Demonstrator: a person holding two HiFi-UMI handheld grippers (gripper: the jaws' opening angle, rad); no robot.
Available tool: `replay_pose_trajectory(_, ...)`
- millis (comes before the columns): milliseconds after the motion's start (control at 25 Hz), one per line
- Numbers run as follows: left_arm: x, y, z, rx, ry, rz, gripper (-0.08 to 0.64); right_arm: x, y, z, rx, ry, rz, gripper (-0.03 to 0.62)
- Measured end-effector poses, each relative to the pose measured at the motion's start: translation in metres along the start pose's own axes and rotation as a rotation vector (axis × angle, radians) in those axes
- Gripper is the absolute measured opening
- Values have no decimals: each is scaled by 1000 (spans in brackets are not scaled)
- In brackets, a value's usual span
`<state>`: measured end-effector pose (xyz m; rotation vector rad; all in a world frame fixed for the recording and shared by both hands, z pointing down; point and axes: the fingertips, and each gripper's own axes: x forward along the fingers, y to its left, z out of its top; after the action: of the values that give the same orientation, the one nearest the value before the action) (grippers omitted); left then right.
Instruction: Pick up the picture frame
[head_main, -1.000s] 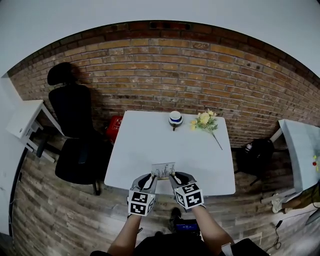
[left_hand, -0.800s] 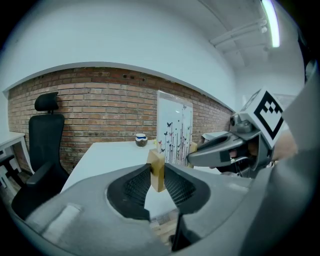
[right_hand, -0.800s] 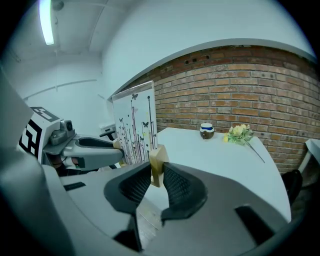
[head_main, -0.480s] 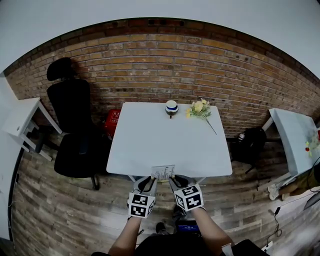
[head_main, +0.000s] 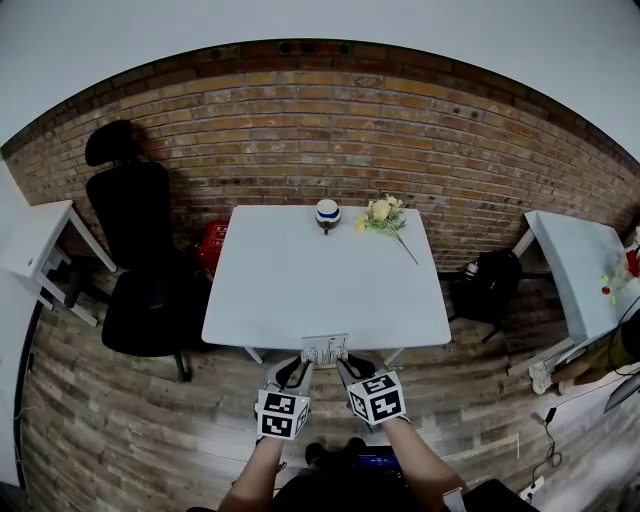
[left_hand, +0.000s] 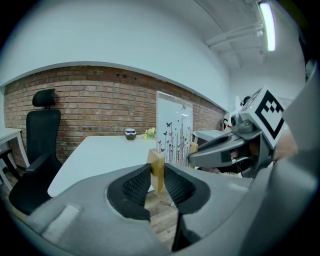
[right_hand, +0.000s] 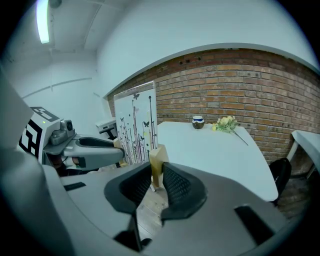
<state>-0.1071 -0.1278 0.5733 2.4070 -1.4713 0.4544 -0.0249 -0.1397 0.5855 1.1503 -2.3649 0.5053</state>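
**Frame (head_main: 325, 349), 1: clamped at both ends, at the near edge of the counter (head_main: 300, 290)**

Position: the frame is upright and off the counter, in the air just at its near edge. Floor (head_main: 150, 420) planks show beneath it in both gripper views. The panel is white, printed with dark stems and butterflies.

Left gripper (head_main: 296, 366): the fingers (left_hand: 135, 186) are partly closed. Both ribbed pads press on a pale wooden block at the frame's left end. The block stands between them, and the panel rises just beyond, to their right.

Right gripper (head_main: 349, 364): the fingers (right_hand: 176, 186) are partly closed. Both pads press on the matching wooden block at the frame's right end. The panel rises just beyond, to their left.

The 2 grippers sit side by side with the frame spanning the gap between them.

Count:
- Frame: 1, held.
- Grippers: 2, each with 1 marker cube.
- Counter: 1, white.
- Cup (head_main: 327, 212): 1, at the counter's far edge.
- Flowers (head_main: 380, 215): 1 yellow bunch, just right of the cup.
- Chair (head_main: 135, 250): 1, black, left of the counter.
- Red item (head_main: 208, 243): 1, on the floor between chair and counter; kind unclear.
- Bag (head_main: 490, 285): 1, black, on the floor right of the counter.
- Side counters: 2, the left one (head_main: 40, 240) and the right one (head_main: 575, 270).
- Wall (head_main: 320, 130): 1, brick, behind everything.
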Motion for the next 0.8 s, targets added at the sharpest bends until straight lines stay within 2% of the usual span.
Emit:
replay_pose_trajectory(320, 7, -28, -3, 0, 13, 11, 91, -17, -19, -14, 5, 0, 14, 80)
replay_pose_trajectory(800, 12, -43, 1, 20, 16, 31, 91, -27, -31, -16, -3, -11, 34, 80)
